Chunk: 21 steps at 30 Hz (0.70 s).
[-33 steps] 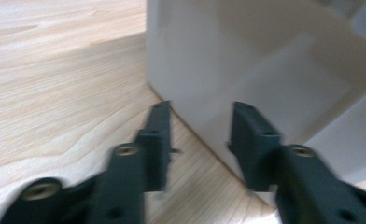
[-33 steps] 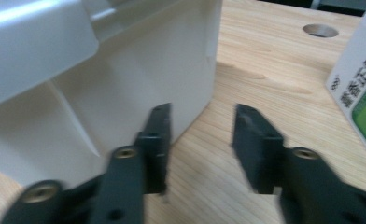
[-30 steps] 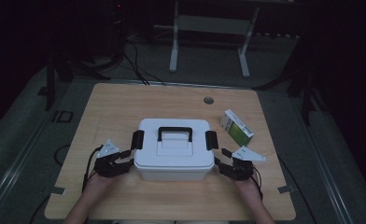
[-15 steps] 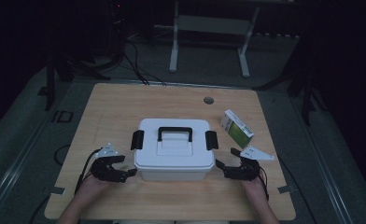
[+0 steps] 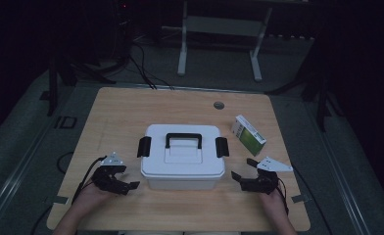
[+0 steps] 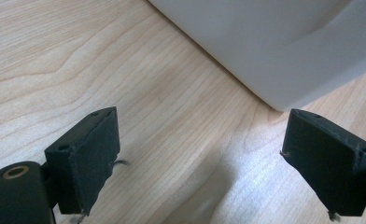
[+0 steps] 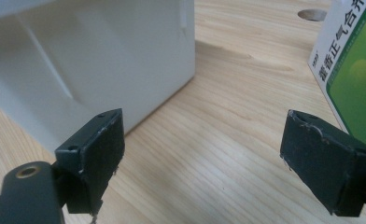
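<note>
A white lidded box (image 5: 182,156) with a black handle and two black side latches stands mid-table. My left gripper (image 5: 127,177) lies on the wood off its front left corner, apart from it. Its jaws have just been opening and stand open with nothing between them. In the left gripper view the box (image 6: 274,42) sits ahead of the left gripper (image 6: 202,119). My right gripper (image 5: 243,169) rests off the front right corner; its jaws have just been opening too and hold nothing. The right gripper (image 7: 204,119) points between the box (image 7: 92,51) and a green-and-white carton (image 7: 354,70).
The carton (image 5: 249,134) lies to the right of the box, just beyond my right gripper. A round grommet hole (image 5: 219,105) is near the far edge of the wooden table (image 5: 131,112). Dark floor, cables and a stand's legs lie beyond the table.
Both grippers have come away from the box's sides and their jaws have spread wider. The right one has slid outward and toward the near edge; the left has shifted only slightly.
</note>
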Each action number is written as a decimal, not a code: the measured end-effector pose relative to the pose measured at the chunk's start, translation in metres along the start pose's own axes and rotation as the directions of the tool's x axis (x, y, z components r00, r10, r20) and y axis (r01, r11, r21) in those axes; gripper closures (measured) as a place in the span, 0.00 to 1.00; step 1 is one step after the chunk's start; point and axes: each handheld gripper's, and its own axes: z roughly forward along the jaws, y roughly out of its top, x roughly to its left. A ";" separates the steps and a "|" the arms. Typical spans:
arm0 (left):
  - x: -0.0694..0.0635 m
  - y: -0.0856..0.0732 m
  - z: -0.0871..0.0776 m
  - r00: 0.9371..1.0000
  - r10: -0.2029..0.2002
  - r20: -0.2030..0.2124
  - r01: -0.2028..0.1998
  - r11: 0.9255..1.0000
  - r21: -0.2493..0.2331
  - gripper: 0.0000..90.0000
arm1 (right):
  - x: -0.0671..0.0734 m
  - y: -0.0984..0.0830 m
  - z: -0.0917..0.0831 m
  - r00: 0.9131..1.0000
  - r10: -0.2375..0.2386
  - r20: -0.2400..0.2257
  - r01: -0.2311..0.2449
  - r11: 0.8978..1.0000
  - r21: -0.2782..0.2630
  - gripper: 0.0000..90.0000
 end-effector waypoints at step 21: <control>0.001 0.014 -0.015 0.990 0.139 0.004 -0.135 0.952 0.275 0.16 | -0.003 -0.010 -0.004 0.999 0.022 -0.026 -0.021 1.000 0.021 0.15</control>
